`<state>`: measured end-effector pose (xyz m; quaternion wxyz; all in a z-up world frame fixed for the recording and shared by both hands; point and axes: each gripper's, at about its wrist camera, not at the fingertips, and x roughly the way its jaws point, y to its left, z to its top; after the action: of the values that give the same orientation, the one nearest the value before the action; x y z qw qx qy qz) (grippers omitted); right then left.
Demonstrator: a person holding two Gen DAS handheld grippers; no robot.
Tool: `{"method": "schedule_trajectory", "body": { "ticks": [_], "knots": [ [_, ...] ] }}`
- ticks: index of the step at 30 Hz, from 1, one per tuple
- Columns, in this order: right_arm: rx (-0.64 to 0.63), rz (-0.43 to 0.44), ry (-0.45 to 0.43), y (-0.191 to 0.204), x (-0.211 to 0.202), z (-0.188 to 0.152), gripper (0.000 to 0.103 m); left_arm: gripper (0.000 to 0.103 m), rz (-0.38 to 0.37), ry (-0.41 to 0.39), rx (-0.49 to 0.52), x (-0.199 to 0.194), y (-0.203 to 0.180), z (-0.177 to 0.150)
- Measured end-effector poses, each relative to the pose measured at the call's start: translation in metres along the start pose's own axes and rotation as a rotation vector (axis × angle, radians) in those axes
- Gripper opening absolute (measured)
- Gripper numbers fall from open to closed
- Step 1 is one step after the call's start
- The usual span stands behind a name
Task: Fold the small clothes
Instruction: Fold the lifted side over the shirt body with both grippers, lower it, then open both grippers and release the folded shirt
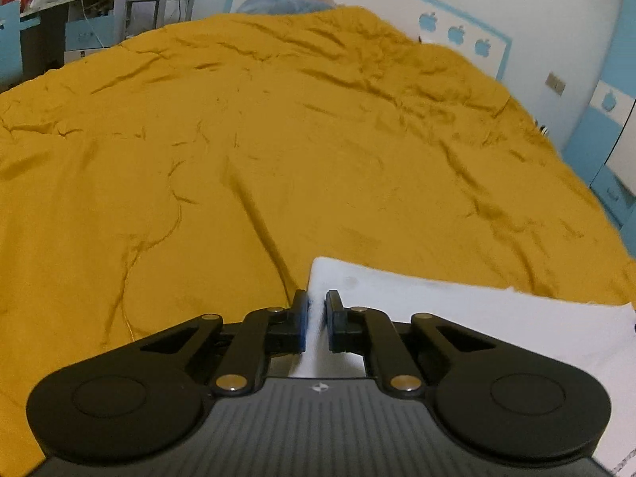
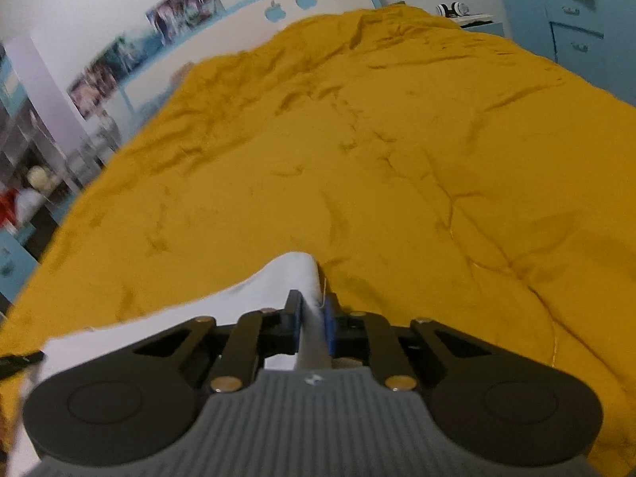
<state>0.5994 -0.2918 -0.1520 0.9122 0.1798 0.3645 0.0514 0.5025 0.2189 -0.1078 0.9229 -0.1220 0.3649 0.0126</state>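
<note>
Your white garment (image 1: 457, 310) is stretched between the two grippers, held above the mustard-yellow bedspread (image 1: 278, 139). In the left wrist view the cloth runs from the jaws off to the right, its upper edge fairly straight and its near corner passing between the blue-padded fingers. Your left gripper (image 1: 317, 310) has its jaws drawn narrow, with the white fabric pinched in the slim gap between them.

In the right wrist view the same garment (image 2: 198, 314) trails off to the left, and a rounded peak of cloth rises just ahead of the fingertips. Your right gripper (image 2: 314, 310) is also closed down narrow on it, the fabric bunched between the two pads and running back toward the gripper body.

The bedspread is wrinkled all over and fills most of both views. Past it stands a white headboard (image 2: 254, 12) with a blue border and three blue apple shapes. Blue cabinets (image 2: 576, 20) stand to the side, and no container sits on the bed.
</note>
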Motion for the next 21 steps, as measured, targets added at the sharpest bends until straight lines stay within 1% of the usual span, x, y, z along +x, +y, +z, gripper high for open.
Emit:
{"method": "schedule_trajectory", "body": {
  "ticks": [1,3,4,5,6,7,8,10,12,15,17,18,19,20,21],
  "knots": [
    [-0.011,-0.013,0.007,0.001,0.003,-0.001,0.006,0.016,0.007,0.009,0.005,0.002,-0.002,0.001],
    [-0.027,-0.028,0.034,0.006,0.005,-0.001,0.012,0.022,0.032,0.022,0.013,-0.002,-0.006,0.005],
    [-0.030,-0.030,0.040,0.006,0.001,0.000,0.015,0.022,0.043,0.025,0.025,-0.007,-0.009,0.006],
    [-0.036,-0.031,0.038,0.006,-0.004,0.003,0.022,0.022,0.052,0.028,0.047,-0.015,-0.012,0.007],
    [-0.049,-0.037,0.031,0.007,-0.014,0.005,0.022,0.023,0.056,0.031,0.073,-0.025,-0.016,0.008],
    [-0.067,-0.045,0.033,0.009,-0.024,0.006,0.022,0.029,0.054,0.030,0.088,-0.032,-0.019,0.007],
    [-0.082,-0.049,0.035,0.009,-0.035,0.008,0.022,0.030,0.046,0.028,0.096,-0.044,-0.021,0.007],
    [-0.097,-0.036,0.050,0.012,-0.060,0.007,0.022,0.031,0.019,0.037,0.090,-0.065,-0.024,0.005],
    [-0.127,-0.016,0.085,0.015,-0.085,0.002,0.024,0.031,-0.011,0.048,0.063,-0.090,-0.025,-0.002],
    [-0.164,-0.023,0.107,0.017,-0.129,-0.018,0.026,0.032,-0.046,0.048,0.057,-0.123,-0.029,-0.019],
    [-0.154,-0.033,0.122,0.013,-0.154,-0.037,0.027,0.035,-0.051,0.045,0.067,-0.141,-0.029,-0.032],
    [-0.151,-0.032,0.128,0.010,-0.165,-0.047,0.032,0.038,-0.045,0.045,0.065,-0.149,-0.027,-0.041],
    [-0.146,-0.033,0.137,0.006,-0.176,-0.059,0.034,0.040,-0.035,0.044,0.059,-0.155,-0.025,-0.046],
    [-0.132,-0.043,0.142,0.001,-0.187,-0.072,0.037,0.041,-0.017,0.037,0.037,-0.162,-0.021,-0.056],
    [-0.110,-0.056,0.144,-0.004,-0.195,-0.083,0.037,0.042,-0.006,0.029,0.013,-0.167,-0.017,-0.062]
  ]
}}
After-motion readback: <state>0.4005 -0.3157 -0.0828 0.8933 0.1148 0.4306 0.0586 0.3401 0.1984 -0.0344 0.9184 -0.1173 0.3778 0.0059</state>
